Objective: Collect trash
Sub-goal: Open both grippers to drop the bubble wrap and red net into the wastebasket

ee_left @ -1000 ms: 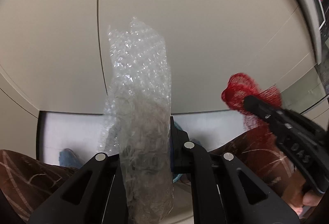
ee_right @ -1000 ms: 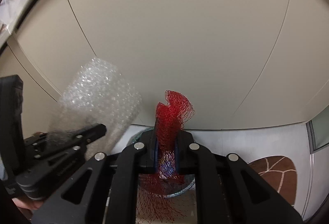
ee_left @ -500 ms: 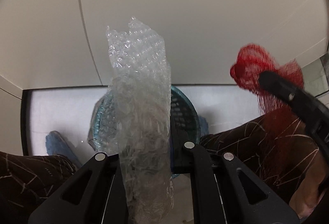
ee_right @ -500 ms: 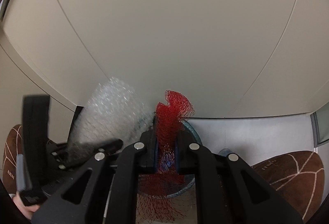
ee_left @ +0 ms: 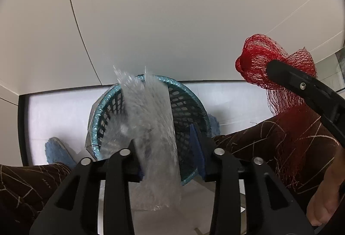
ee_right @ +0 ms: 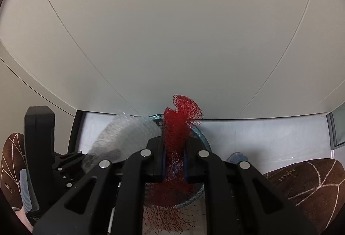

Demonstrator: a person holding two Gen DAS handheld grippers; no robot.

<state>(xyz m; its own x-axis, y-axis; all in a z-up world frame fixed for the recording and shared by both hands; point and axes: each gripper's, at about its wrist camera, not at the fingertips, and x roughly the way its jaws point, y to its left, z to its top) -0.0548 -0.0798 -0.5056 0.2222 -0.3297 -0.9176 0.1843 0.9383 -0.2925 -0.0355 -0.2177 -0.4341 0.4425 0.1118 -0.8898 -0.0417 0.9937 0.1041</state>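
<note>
My left gripper (ee_left: pixel 170 144) is open above a teal mesh trash basket (ee_left: pixel 189 105) on the floor. A clear bubble wrap sheet (ee_left: pixel 151 118), blurred by motion, drops between the parted fingers into the basket. My right gripper (ee_right: pixel 174 144) is shut on a red mesh net bag (ee_right: pixel 179 120) and holds it over the same basket (ee_right: pixel 200 133). The red net (ee_left: pixel 271 62) and right gripper finger (ee_left: pixel 301 88) also show at the right of the left wrist view. The bubble wrap (ee_right: pixel 123 138) and left gripper (ee_right: pixel 64 161) show at the left of the right wrist view.
Beige cabinet panels (ee_left: pixel 172 19) rise behind the basket, above a white floor (ee_left: pixel 54 116). Blue slippers (ee_left: pixel 56 150) and brown patterned trouser legs (ee_left: pixel 269 140) flank the basket. A brown knee (ee_right: pixel 301 183) is at the right.
My left gripper has opened and let go of the bubble wrap, which is falling into the basket. Both grippers have tilted down toward the basket. The right gripper still holds the red net.
</note>
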